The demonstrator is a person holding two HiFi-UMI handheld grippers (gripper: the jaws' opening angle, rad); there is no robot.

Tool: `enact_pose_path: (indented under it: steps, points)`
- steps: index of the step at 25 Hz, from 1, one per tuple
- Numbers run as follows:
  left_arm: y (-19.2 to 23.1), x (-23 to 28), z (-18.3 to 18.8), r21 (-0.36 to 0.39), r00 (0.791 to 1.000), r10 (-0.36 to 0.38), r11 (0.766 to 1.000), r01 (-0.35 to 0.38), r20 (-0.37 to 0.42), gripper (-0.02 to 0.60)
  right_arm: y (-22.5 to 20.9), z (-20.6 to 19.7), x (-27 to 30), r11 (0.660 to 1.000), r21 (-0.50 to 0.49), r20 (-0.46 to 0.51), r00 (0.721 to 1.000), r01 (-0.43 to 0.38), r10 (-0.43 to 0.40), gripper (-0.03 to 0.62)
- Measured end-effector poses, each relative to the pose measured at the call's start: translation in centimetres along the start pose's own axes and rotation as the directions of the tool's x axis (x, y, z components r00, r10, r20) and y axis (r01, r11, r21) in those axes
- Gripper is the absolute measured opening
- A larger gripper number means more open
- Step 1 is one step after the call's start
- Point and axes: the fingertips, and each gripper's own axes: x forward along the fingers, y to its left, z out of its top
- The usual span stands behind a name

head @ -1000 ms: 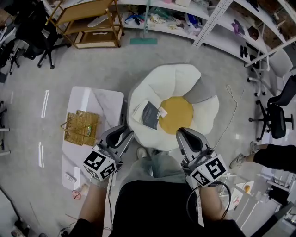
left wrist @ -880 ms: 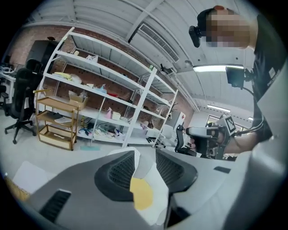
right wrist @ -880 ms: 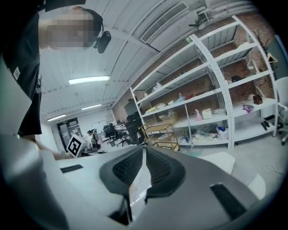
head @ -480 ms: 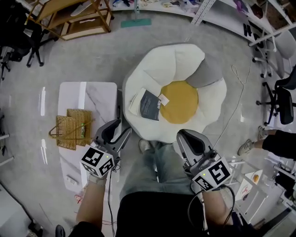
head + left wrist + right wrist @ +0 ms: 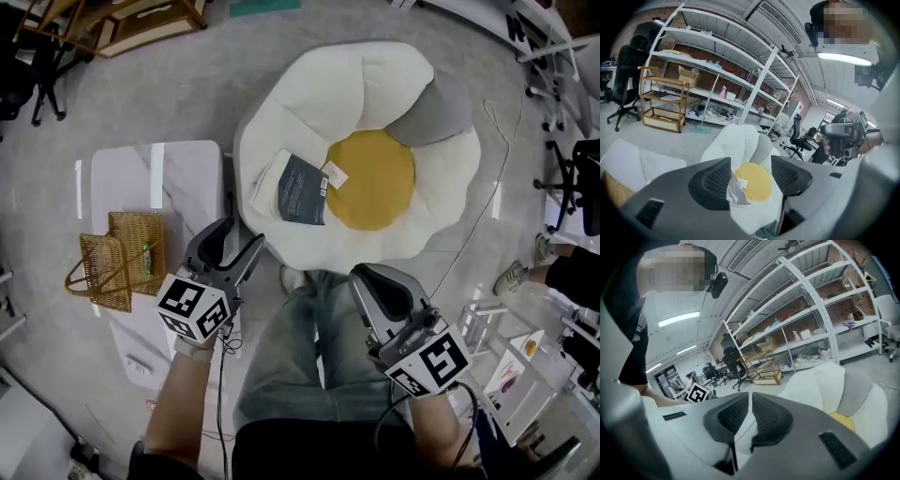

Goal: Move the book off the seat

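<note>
A dark-covered book lies flat on the left part of the white flower-shaped seat, beside its yellow centre. My left gripper hovers just short of the seat's near-left edge, below the book. Its jaws are opening and nothing is between them. In the left gripper view the book shows through the gap of that gripper, still ahead of it. My right gripper hangs over the person's leg in front of the seat. In the right gripper view this gripper is shut and empty.
A low white table stands left of the seat with a wicker basket on it. The person's jeans and shoe are at the seat's front. A cable and office chairs lie right; a clear bin lower right.
The view has closed in on the seat, which now looks larger. The left gripper's jaws have spread apart. Both grippers stay in front of the seat.
</note>
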Motion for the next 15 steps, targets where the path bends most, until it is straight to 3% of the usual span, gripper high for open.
enact_pose_path:
  steps: [9,15]
  points:
    - [4.8,6.2,-6.2,-0.017,0.995,0.027,0.999,-0.029,-0.096,0.292,-3.0,-7.4,2.0,0.999,0.032,-0.050,0.999,0.023,-0.021,0.017]
    - [6.7,10.4,-8.5,-0.029,0.983,0.023,0.999,-0.028,-0.183,0.330,-4.8,-9.0,2.7,0.996,0.073,-0.045,0.998,0.054,-0.051,0.017]
